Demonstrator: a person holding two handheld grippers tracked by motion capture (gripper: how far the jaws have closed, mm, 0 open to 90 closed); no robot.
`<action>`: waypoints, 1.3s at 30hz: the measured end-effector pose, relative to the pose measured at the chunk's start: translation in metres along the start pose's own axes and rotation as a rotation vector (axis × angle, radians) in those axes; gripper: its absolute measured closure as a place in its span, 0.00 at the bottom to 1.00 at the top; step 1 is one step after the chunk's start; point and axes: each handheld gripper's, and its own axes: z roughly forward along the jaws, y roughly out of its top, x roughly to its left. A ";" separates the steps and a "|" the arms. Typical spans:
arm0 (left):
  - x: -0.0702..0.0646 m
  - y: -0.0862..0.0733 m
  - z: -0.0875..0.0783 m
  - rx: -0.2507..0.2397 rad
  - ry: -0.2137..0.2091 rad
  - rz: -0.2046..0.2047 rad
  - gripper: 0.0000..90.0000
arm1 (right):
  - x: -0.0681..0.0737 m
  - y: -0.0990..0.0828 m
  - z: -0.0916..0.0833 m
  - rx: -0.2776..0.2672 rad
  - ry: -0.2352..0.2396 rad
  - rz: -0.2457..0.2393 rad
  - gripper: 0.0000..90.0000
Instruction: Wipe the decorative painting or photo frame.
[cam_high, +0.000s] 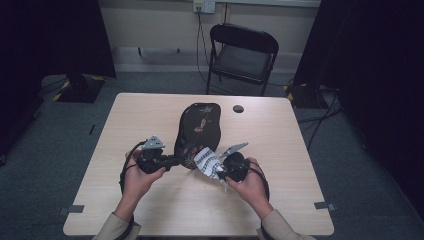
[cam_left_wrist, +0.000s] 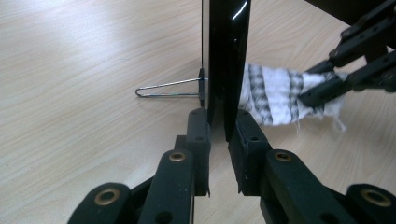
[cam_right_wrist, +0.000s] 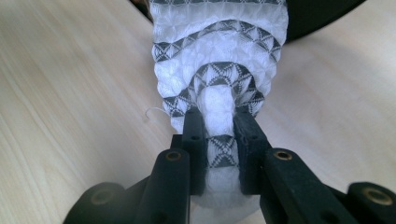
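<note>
Both grippers grip: our left gripper clamps the glossy black oval tray at six o'clock, our right gripper pinches the white grey-patterned cloth; wiping looks barely begun.

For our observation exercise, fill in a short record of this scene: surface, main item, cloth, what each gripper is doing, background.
surface: light wooden table
main item: glossy black tray, flower pattern, held on edge
cloth: white cloth with grey patterned bands, against the tray
left gripper: shut on the tray's edge
right gripper: shut on the cloth
wire stand: behind the tray
background: black folding chair
</note>
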 end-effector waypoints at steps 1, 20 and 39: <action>0.000 0.000 0.000 -0.001 0.001 -0.001 0.87 | 0.000 -0.002 0.002 0.012 0.002 -0.002 0.86; 0.000 0.000 0.000 -0.005 0.005 -0.012 0.87 | -0.011 0.015 -0.060 -0.076 -0.064 -0.031 0.86; 0.005 0.005 0.004 -0.007 0.006 -0.014 0.88 | 0.005 0.091 -0.139 -0.265 -0.131 -0.116 0.86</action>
